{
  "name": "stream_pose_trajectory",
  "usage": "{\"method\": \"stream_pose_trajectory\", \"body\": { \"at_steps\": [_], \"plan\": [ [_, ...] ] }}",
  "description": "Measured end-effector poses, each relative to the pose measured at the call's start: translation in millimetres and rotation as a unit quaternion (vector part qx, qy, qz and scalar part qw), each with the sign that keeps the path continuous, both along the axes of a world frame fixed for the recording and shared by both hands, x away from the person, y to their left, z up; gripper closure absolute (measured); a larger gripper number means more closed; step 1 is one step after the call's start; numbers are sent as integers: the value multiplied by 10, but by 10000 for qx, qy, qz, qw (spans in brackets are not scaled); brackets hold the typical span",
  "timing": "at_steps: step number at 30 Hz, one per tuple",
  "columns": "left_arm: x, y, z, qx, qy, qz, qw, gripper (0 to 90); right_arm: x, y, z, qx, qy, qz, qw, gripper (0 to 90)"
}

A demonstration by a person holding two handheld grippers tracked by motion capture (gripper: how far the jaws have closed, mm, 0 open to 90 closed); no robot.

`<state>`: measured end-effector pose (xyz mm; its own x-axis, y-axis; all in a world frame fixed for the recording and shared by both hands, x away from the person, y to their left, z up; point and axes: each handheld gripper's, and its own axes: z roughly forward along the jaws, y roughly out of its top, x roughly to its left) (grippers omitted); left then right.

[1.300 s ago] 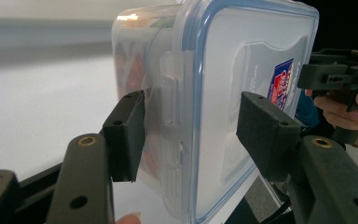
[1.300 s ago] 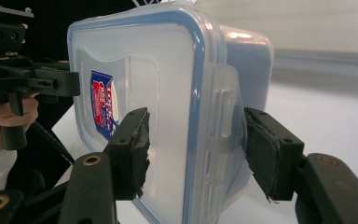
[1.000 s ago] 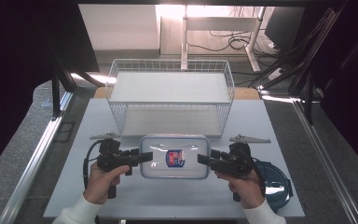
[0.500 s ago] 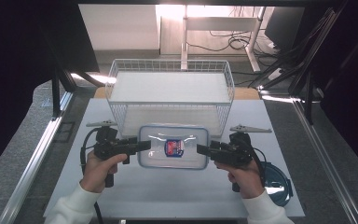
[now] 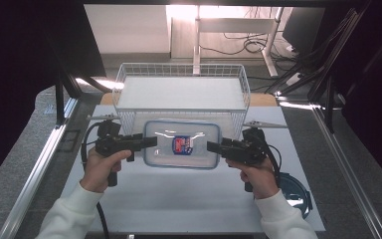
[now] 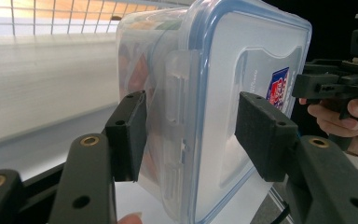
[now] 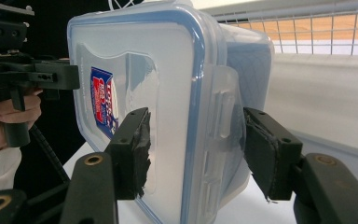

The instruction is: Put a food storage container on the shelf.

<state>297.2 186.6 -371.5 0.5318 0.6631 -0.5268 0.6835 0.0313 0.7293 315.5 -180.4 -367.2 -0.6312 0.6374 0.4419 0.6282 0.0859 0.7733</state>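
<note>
A clear plastic container (image 5: 181, 144) with a blue-rimmed lid and a red and blue label hangs above the white table (image 5: 179, 204), just in front of the wire basket (image 5: 179, 67). My left gripper (image 5: 151, 142) is shut on its left end, my right gripper (image 5: 211, 147) on its right end. In the left gripper view the jaws of my left gripper (image 6: 193, 133) clamp the container (image 6: 223, 93) across lid and base, by the side latch. In the right gripper view my right gripper (image 7: 196, 149) grips the container (image 7: 168, 84) the same way at the opposite latch.
The white wire basket stands at the far side of the table, close behind the container. A dark blue round object (image 5: 291, 191) lies on the table near the right forearm. Metal rails run along both table sides.
Both hands have risen and moved away from the person, carrying the container up off the table and nearer the basket's front wall.
</note>
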Motion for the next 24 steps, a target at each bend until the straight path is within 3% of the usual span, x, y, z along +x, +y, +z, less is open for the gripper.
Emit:
{"method": "stream_pose_trajectory", "body": {
  "at_steps": [16, 24],
  "plan": [
    [203, 104, 249, -73, -108, -21, 9999, 456, 213, 81, 250, 50, -112, 36, 9999, 436],
    [330, 106, 412, 6, -166, -55, 9998, 455, 323, 87, 372, 71, -138, 11, 9999, 436]
  ]
}}
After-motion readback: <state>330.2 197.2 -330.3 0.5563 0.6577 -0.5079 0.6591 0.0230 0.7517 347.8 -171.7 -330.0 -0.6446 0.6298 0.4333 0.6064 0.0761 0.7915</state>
